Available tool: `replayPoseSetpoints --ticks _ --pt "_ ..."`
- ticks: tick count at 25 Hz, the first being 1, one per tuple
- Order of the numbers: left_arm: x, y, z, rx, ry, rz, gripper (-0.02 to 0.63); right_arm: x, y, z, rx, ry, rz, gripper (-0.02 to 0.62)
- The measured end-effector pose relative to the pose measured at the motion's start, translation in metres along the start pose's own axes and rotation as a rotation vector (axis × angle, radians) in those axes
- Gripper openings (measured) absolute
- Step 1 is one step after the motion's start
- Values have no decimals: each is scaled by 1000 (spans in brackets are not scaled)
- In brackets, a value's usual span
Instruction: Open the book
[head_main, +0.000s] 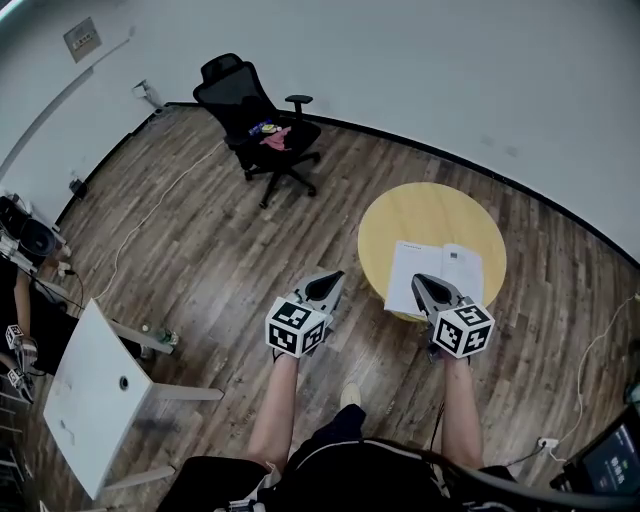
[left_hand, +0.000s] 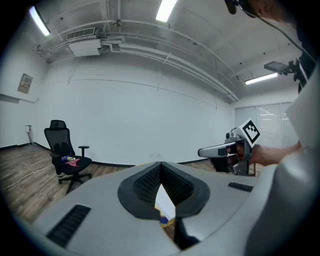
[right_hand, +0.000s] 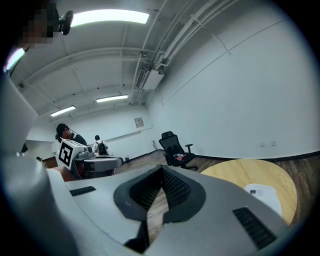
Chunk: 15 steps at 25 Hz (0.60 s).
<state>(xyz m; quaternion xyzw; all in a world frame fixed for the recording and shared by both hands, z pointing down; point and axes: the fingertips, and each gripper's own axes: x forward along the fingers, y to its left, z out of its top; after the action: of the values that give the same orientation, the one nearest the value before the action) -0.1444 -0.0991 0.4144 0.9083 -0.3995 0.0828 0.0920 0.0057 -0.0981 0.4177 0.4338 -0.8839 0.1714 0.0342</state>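
Note:
A book (head_main: 435, 275) lies open, white pages up, on the near side of a round yellow table (head_main: 432, 215). My right gripper (head_main: 418, 281) hovers over the book's near edge, jaws shut and empty. My left gripper (head_main: 335, 278) is over the wood floor left of the table, also shut with nothing held. In the right gripper view my right gripper (right_hand: 161, 170) points left of the table (right_hand: 250, 172), and the book (right_hand: 265, 195) shows at lower right. In the left gripper view my left gripper (left_hand: 161, 167) shows a sliver of white page (left_hand: 164, 202) below its closed tips.
A black office chair (head_main: 258, 120) with colourful items on its seat stands on the wood floor beyond the table. A white table (head_main: 95, 390) is at lower left, with a person (head_main: 20, 320) beside it. Cables run across the floor, and a screen (head_main: 610, 460) sits at lower right.

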Motion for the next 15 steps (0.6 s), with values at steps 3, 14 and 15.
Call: replayPoseSetpoints --ticks 3,14,15 --pt "16 18 -3 -10 12 -26 -2 18 -12 0 13 9 -28 -3" --pt "54 46 -15 -27 44 -87 -2 45 -41 -5 29 45 -96 -3" --pt "56 47 -15 -30 45 -88 -2 46 -43 -4 27 46 -100 -3"
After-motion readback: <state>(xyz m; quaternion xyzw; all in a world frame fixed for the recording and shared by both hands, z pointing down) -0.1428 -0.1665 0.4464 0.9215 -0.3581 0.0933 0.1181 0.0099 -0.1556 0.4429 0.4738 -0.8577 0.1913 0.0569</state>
